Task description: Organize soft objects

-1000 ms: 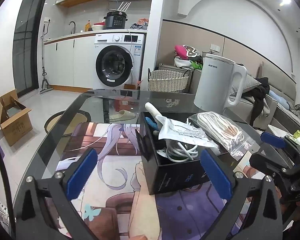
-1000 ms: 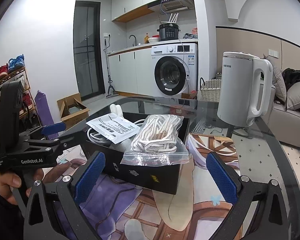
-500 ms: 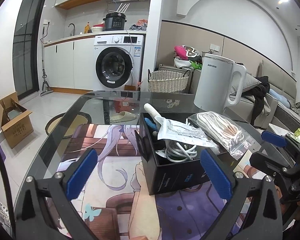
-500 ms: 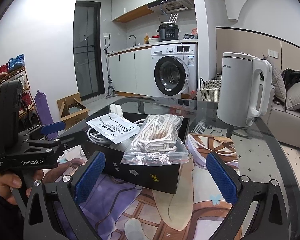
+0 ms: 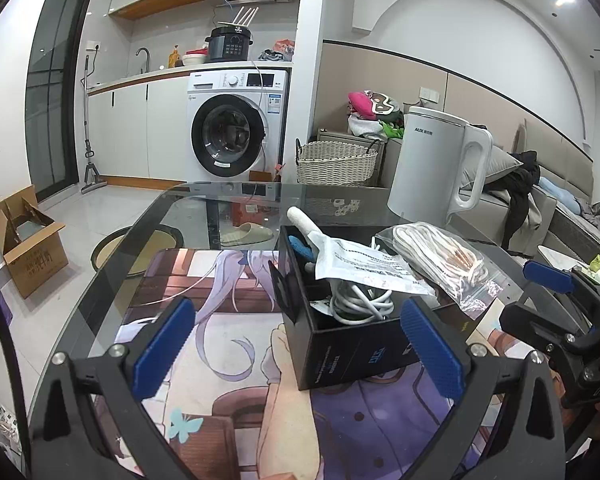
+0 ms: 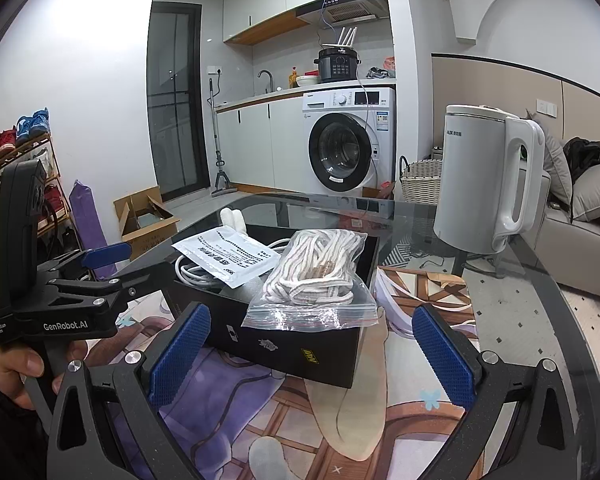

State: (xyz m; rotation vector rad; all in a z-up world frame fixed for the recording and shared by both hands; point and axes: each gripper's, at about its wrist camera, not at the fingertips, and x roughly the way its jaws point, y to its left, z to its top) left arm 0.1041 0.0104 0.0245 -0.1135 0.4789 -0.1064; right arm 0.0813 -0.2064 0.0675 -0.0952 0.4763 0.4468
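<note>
A black box (image 5: 352, 344) (image 6: 284, 344) stands on a printed mat on the glass table. It holds a clear zip bag of white rope (image 5: 440, 260) (image 6: 320, 276), a white paper packet (image 5: 364, 268) (image 6: 228, 258), coiled white cable (image 5: 356, 304), a blue item (image 5: 300, 246) and a white roll (image 5: 302, 220). My left gripper (image 5: 296, 346) is open and empty just before the box's near end. My right gripper (image 6: 310, 350) is open and empty before the box's long side. Each gripper shows in the other's view.
A white electric kettle (image 5: 436, 168) (image 6: 488, 180) stands on the table behind the box. The printed mat (image 5: 204, 280) covers the middle of the glass table (image 6: 540, 280). Beyond are a washing machine (image 5: 236, 128), a wicker basket (image 5: 336, 162), a sofa and a cardboard box (image 5: 24, 240).
</note>
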